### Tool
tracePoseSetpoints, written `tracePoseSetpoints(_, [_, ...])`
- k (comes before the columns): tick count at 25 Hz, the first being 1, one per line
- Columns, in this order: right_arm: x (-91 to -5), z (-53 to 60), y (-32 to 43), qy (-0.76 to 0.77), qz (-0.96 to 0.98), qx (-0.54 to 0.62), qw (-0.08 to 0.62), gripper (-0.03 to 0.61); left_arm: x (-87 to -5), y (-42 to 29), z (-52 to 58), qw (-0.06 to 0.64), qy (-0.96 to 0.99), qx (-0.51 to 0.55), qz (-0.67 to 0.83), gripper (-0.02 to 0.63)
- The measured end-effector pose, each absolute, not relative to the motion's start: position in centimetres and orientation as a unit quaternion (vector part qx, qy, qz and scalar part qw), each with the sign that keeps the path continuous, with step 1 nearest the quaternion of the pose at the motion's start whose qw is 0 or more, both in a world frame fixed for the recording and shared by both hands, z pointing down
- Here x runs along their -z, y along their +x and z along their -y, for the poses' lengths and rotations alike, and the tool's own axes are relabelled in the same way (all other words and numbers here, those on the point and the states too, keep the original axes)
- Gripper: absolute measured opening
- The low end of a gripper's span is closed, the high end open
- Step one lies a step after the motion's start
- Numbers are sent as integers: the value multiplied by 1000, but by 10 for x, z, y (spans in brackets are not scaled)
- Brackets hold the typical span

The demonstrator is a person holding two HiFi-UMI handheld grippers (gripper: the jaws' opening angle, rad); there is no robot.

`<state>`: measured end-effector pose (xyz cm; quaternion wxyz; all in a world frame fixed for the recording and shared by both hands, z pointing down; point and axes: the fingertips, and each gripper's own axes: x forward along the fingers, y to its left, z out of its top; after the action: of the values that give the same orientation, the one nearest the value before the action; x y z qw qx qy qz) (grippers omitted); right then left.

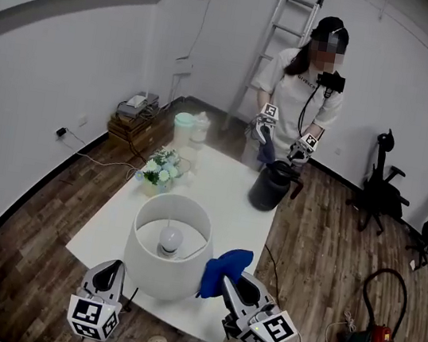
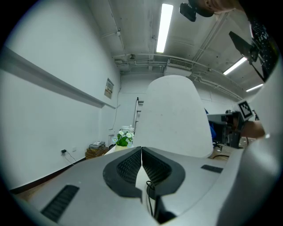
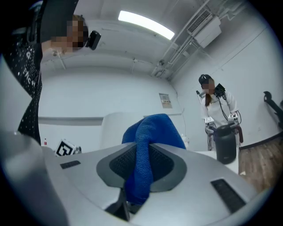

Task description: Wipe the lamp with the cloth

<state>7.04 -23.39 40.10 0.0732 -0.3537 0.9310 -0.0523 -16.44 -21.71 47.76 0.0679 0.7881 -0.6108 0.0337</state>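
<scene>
Blue cloth (image 1: 226, 266) is clamped in your right gripper (image 1: 236, 285), just beside the lamp (image 1: 158, 266). Your left gripper (image 1: 110, 273) hovers near the lamp, jaws together, empty. Wiping looks about to begin, so press the cloth against it.

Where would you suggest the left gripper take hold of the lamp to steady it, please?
Take the lamp shade by its top rim, near-left side, from above, one jaw inside and one outside: the drum looks too broad to span and its top is open. The left gripper, shut, must open first.
</scene>
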Motion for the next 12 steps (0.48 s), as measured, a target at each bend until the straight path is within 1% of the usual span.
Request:
tracePoseSetpoints(4, [-319, 270, 78, -324, -935, 0, 144, 75, -470, -173, 221, 61, 785, -28, 616, 12])
tracePoseSetpoints(7, [-271, 286, 68, -268, -947, -5, 175, 75, -470, -178, 222, 61, 784, -28, 618, 12])
tracePoseSetpoints(9, [-258, 290, 54, -223, -959, 6, 174, 75, -471, -182, 222, 62, 782, -28, 620, 12])
tracePoseSetpoints(12, [-273, 300, 35, -210, -969, 2, 130, 75, -474, -190, 224, 67, 778, -25, 625, 12])
